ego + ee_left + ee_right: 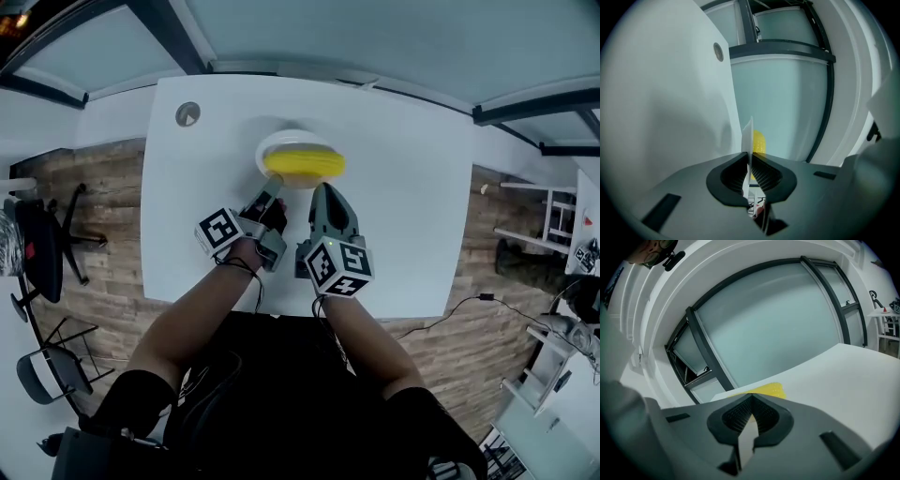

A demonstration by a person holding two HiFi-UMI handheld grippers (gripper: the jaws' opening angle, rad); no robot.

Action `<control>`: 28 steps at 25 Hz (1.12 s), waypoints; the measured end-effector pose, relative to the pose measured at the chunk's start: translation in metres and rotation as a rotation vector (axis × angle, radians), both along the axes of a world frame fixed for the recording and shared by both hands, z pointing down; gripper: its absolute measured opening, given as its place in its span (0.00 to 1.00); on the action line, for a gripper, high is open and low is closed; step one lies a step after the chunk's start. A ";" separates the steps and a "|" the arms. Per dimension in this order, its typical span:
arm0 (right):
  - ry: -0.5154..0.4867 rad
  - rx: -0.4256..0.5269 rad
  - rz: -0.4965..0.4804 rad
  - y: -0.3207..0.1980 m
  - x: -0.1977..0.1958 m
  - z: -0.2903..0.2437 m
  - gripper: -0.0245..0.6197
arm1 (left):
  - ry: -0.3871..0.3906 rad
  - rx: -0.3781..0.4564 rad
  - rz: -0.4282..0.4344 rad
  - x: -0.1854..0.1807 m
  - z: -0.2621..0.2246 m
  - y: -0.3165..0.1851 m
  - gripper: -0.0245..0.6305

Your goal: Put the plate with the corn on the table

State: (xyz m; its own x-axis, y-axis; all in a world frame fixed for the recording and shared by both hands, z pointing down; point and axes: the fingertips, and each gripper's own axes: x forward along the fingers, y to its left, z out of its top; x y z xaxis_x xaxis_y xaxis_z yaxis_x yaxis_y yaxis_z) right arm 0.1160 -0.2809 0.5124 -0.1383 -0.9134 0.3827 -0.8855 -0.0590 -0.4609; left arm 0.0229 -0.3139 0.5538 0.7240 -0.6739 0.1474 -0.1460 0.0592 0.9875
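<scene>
While we are pinching its near rim, plate (281, 141): it is sitting mid-width on the white tabletop (403, 206), toward the far edge. We cannot tell whether its base is touching the surface or hanging just above it.
Corn (304, 164): one yellow cob is lying loose across the plate, filling most of the dish.
Left hand-held gripper (273, 193): its jaws are standing narrow and clamping the thin white rim, which is showing edge-on between the pads in the left gripper view.
Right hand-held gripper (325, 191): its jaws are pressing on the same rim just beside the left one, with a white sliver showing between the pads.
Handling: we are judging the plate stiff, light, smooth and probably breakable. The round cob is likely to roll on a tilt, so we are favouring a level carry by the rim.
Arms: both forearms are reaching forward side by side. The left wrist is lying rolled onto its side, and the right is pointing straight ahead with its marker cube facing up.
</scene>
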 end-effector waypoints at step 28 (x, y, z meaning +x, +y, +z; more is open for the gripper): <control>-0.062 -0.094 0.037 -0.001 -0.005 0.039 0.04 | -0.146 -0.218 0.164 0.019 0.047 0.023 0.25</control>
State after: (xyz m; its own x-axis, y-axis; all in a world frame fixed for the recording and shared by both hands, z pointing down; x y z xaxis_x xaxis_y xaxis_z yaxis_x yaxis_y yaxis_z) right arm 0.1109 -0.2821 0.5511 -0.1314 -0.8789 0.4586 -0.8520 -0.1363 -0.5054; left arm 0.0422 -0.2910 0.6006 0.7806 -0.4910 0.3867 -0.3110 0.2315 0.9218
